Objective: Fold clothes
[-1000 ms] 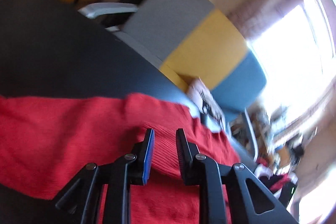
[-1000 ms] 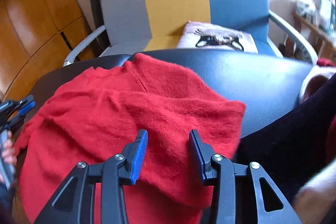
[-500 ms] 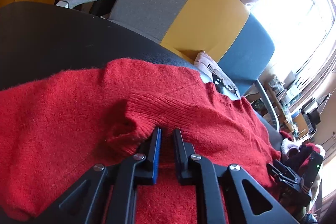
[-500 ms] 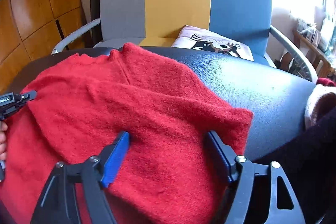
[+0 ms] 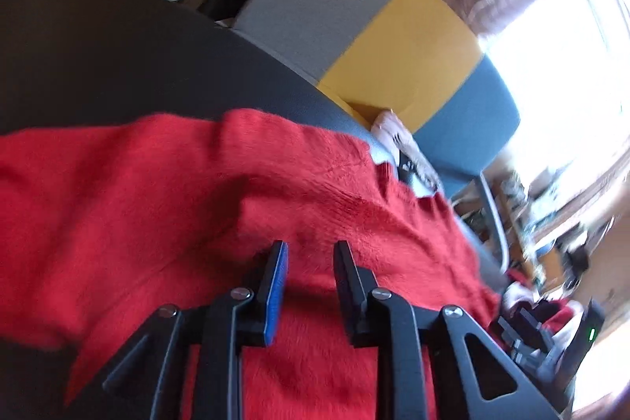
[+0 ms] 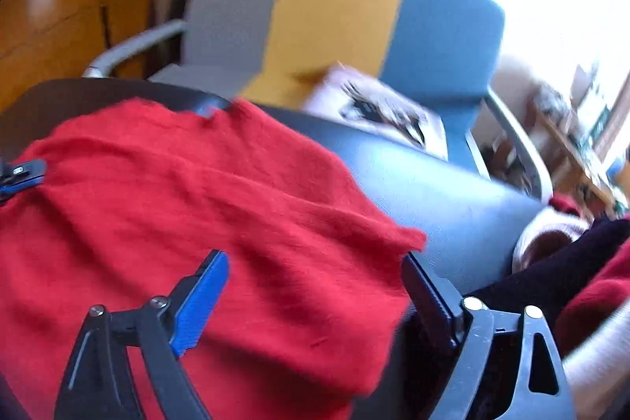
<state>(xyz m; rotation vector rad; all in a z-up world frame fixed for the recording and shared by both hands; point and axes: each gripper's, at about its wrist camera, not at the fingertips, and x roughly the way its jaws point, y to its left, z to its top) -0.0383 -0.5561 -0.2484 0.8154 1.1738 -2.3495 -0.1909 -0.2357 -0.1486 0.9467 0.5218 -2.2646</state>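
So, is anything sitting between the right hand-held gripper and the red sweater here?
Nothing visible. The right hand-held gripper is wide open directly over the red sweater, which lies on the dark table. The dark clothes lie off to its right, not in between.

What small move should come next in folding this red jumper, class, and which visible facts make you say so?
Probably lower the right gripper and close it on the jumper's near right edge. Its fingers stand wide open above the cloth, holding nothing, and the jumper lies rumpled and unfolded on the dark table. The left gripper is open too, low over a ridge of cloth.
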